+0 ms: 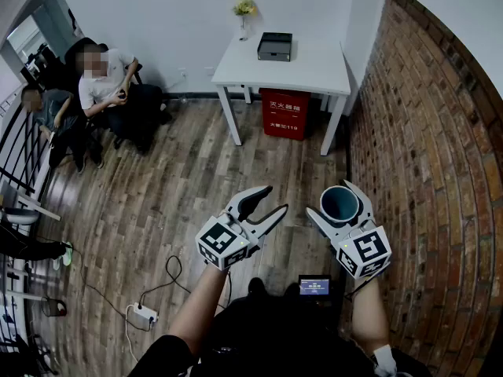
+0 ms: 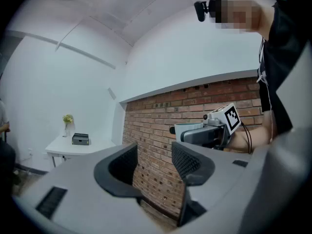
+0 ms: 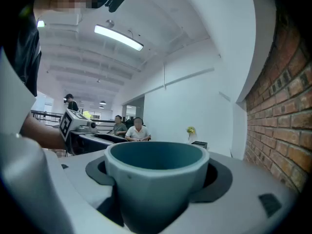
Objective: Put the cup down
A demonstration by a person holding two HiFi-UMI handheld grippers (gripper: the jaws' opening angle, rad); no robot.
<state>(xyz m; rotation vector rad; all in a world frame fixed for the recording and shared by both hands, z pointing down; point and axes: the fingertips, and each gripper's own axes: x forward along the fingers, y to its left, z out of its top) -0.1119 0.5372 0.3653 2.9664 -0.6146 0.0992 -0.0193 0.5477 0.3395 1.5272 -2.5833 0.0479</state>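
In the right tool, teal cup

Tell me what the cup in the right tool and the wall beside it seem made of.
The cup looks like matte teal ceramic, possibly plastic: thick rim, no gloss. The wall is rough red brick with visible mortar lines.

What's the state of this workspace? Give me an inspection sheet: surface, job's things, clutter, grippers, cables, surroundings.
Surface: white table ahead, across the wooden floor.
Job's things: round teal cup, upright, carried off the table.
Clutter: black box and small vase of yellow flowers on the table; red box beneath it.
Grippers: right gripper shut on the cup; left gripper open, empty.
Cables: white power strip and black cable on the floor.
Surroundings: brick wall at right; seated people at left.
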